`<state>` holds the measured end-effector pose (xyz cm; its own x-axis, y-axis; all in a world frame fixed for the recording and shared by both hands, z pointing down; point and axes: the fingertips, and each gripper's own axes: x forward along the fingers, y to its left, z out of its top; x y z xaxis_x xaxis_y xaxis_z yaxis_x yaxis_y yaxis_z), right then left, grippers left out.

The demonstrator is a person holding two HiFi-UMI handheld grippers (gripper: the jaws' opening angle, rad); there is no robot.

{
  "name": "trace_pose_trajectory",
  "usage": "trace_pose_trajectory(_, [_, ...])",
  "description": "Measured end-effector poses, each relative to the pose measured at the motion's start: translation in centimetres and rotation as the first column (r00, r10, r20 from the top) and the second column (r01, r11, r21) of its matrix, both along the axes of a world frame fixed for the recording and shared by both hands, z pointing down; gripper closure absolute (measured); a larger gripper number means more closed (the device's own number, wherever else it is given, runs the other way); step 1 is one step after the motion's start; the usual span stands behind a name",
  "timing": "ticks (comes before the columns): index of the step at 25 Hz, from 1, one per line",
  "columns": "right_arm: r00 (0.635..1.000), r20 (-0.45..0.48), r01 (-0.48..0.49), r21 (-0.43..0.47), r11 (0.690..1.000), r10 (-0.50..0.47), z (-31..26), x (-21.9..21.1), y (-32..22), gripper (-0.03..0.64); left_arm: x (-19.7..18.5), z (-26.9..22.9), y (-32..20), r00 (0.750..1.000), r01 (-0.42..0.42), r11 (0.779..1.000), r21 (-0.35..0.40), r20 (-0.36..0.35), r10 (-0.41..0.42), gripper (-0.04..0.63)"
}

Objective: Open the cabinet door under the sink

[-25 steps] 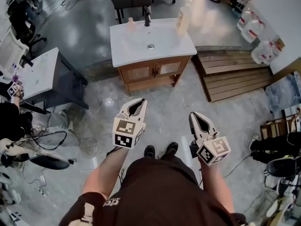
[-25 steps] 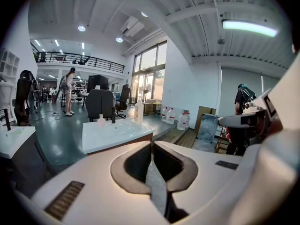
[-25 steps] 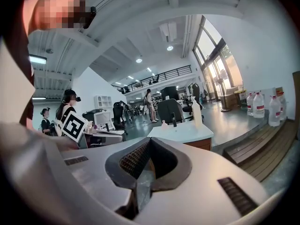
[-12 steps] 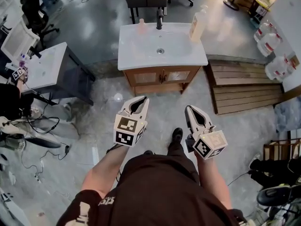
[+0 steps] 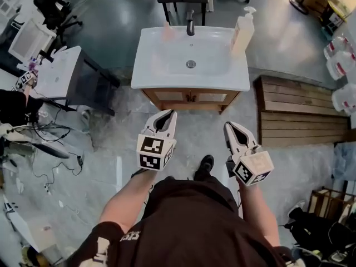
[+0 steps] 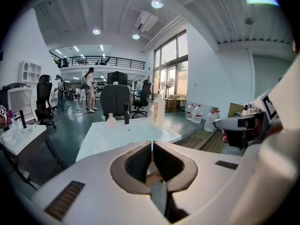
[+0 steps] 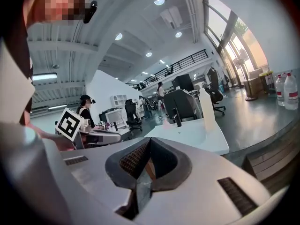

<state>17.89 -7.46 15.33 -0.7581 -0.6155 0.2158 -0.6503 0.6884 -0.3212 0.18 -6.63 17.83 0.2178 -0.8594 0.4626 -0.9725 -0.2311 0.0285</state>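
Both grippers are empty, jaws pressed together with nothing between the pads. The left gripper (image 5: 169, 114) sits at lower centre-left of the head view and the right gripper (image 5: 228, 127) at lower centre-right. Each is held out ahead of the person's body and aimed up the frame, apparently carried at the ready since nothing is yet within reach to grasp. Just beyond their tips is bare floor, then the wooden cabinet (image 5: 189, 98) at upper centre. Its two doors show only as a narrow strip under the front edge of the white sink (image 5: 156, 77) and look closed, so the task seems not yet started. On the sink's back edge stand a dark faucet (image 5: 190, 24), a small pink bottle (image 5: 167, 31) and a soap dispenser (image 5: 243, 32). Either gripper would probably need to drop lower and open before taking a handle near the doors' meeting edge.
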Motion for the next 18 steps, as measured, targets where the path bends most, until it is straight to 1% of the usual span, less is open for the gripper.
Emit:
trace_pose_trajectory(4, [0.998, 0.006, 0.055, -0.031, 0.998, -0.055, 1.1, 1.2, -3.5, 0.603, 2.4, 1.2, -3.0, 0.999, 0.032, 0.999, -0.039, -0.003, -0.032, 0.568])
trace_pose_trajectory(8, [0.989, -0.007, 0.144, -0.078, 0.986, -0.145, 3.7, 0.4, -5.1, 0.603, 3.3, 1.8, -4.6, 0.998, 0.055, 0.997, -0.057, -0.002, -0.055, 0.568])
trace_pose_trajectory(12, [0.975, -0.037, 0.216, -0.107, 0.971, -0.221, 6.0, -1.3, -5.7, 0.603, 2.6, 3.5, -5.2, 0.997, 0.077, 0.994, -0.079, 0.001, -0.077, 0.568])
trace_pose_trajectory(15, [0.970, -0.060, 0.225, -0.121, 0.967, -0.234, 7.1, -3.2, -6.6, 0.603, 1.1, 5.3, -5.5, 0.995, 0.097, 0.990, -0.101, -0.019, -0.099, 0.568])
trace_pose_trajectory(18, [0.970, -0.080, 0.219, -0.135, 0.966, -0.231, 8.0, -5.9, -7.5, 0.603, -0.9, 6.5, -5.7, 0.994, 0.100, 0.990, -0.101, -0.036, -0.104, 0.568])
